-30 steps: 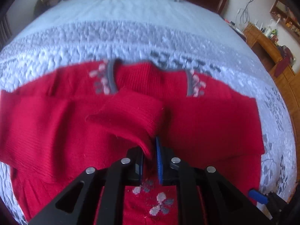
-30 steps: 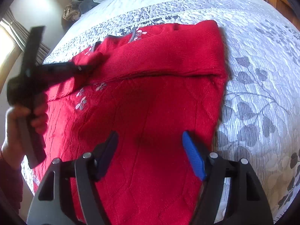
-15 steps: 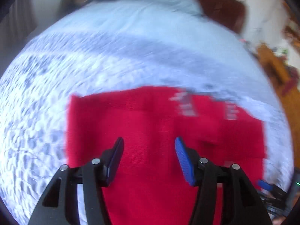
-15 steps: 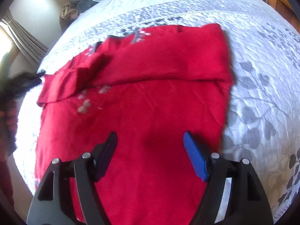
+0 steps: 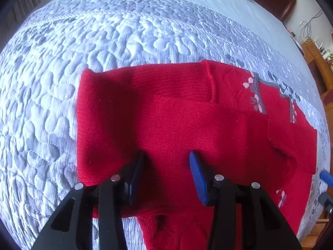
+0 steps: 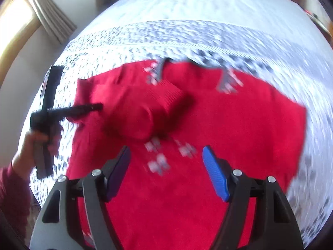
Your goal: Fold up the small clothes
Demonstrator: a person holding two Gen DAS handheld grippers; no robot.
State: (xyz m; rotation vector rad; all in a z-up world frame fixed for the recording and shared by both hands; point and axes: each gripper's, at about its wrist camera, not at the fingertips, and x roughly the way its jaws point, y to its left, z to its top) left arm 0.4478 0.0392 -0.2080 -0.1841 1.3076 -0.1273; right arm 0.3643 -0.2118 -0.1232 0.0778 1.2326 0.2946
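Red knit is filling both views: the sweater (image 5: pixel 187 129) is lying flat on the bed (image 5: pixel 52 104), near its foot edge, with its long axis running from the collar (image 6: pixel 160 70) at the far side down toward the hem under the right tongs (image 6: pixel 166 162). Both sleeves are already lying folded across the chest. The left tongs (image 5: pixel 166 166) are hovering over the sweater's left side edge, the nearer of the 2 to that fold line, so that side looks like the likely place for the next grasp. Their jaws are standing spread, pinching nothing; whether the tips are brushing the knit I cannot tell. The right tongs are hanging above the lower front, jaws also wide apart and empty, with the view blurring. The left hand (image 6: pixel 31 145) is showing at the bed's left edge.
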